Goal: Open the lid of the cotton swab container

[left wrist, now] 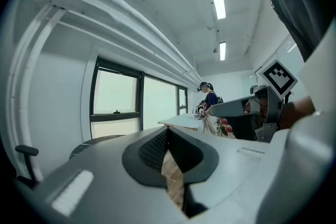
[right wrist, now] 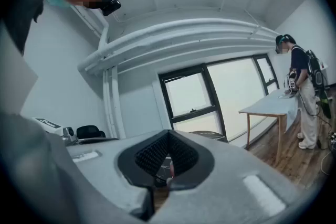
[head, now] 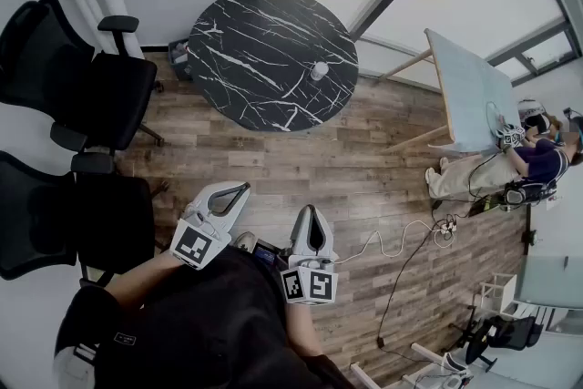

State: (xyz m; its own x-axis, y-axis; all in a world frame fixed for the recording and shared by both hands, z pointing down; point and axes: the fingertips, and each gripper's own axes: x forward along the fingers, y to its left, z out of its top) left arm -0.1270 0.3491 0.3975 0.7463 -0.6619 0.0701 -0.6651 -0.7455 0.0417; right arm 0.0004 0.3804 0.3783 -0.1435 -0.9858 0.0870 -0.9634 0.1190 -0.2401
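The left tongs (head: 240, 189) and the right tongs (head: 310, 212) are both closed with nothing between them. They are held close to the person's body over the wooden floor (head: 364, 168), well apart from the round black marble surface (head: 264, 32). The small white cotton swab container (head: 319, 70) stands upright on that surface, near its right edge. Its lid is too small to make out. Black office chairs (head: 82, 87) stand left of the marble surface. To its right, another person (head: 537, 164) works at a pale rectangular surface (head: 469, 91).
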